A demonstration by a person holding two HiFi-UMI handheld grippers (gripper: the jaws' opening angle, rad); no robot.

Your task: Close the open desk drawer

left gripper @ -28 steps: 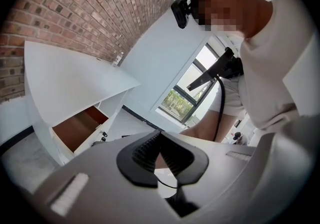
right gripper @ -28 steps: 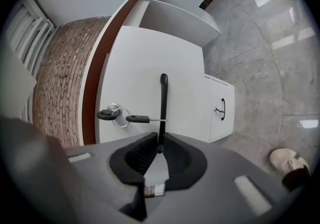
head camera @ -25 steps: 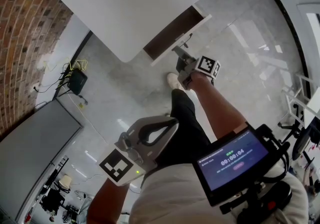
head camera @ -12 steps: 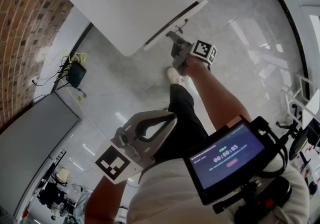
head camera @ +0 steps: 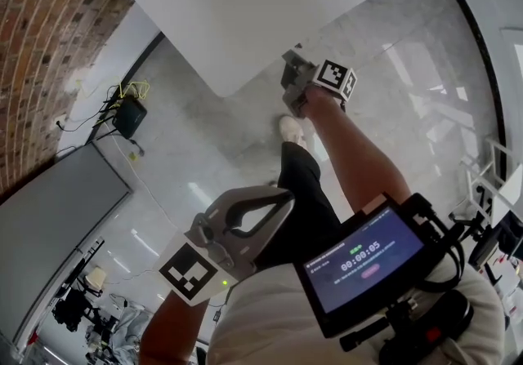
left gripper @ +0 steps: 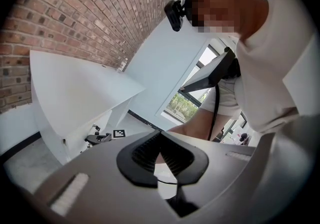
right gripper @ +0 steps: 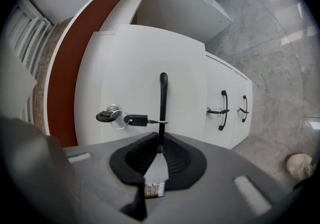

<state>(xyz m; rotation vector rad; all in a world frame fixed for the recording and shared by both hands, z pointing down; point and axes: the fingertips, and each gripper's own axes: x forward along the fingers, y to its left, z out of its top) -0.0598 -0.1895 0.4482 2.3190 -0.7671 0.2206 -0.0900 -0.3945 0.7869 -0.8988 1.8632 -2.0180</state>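
White laminate drawer front point(right gripper: 135, 67) sits tucked under the desk point(head camera: 245, 4), apparently almost flush. The right gripper point(right gripper: 159, 144) pinches its slim black handle point(right gripper: 163, 92), which looks rigid and makes a sound hold; the drawer should glide under a light push. The left gripper point(left gripper: 161, 137) hangs at the waist, tongs pressed together on nothing

Screen point(head camera: 368, 261): timer reads 00:00:05 | line above timer: too small to read | left marker point(head camera: 192, 271): black-and-white square code | right marker point(head camera: 337, 77): same kind | label point(right gripper: 154, 189) at right jaws: print illegible
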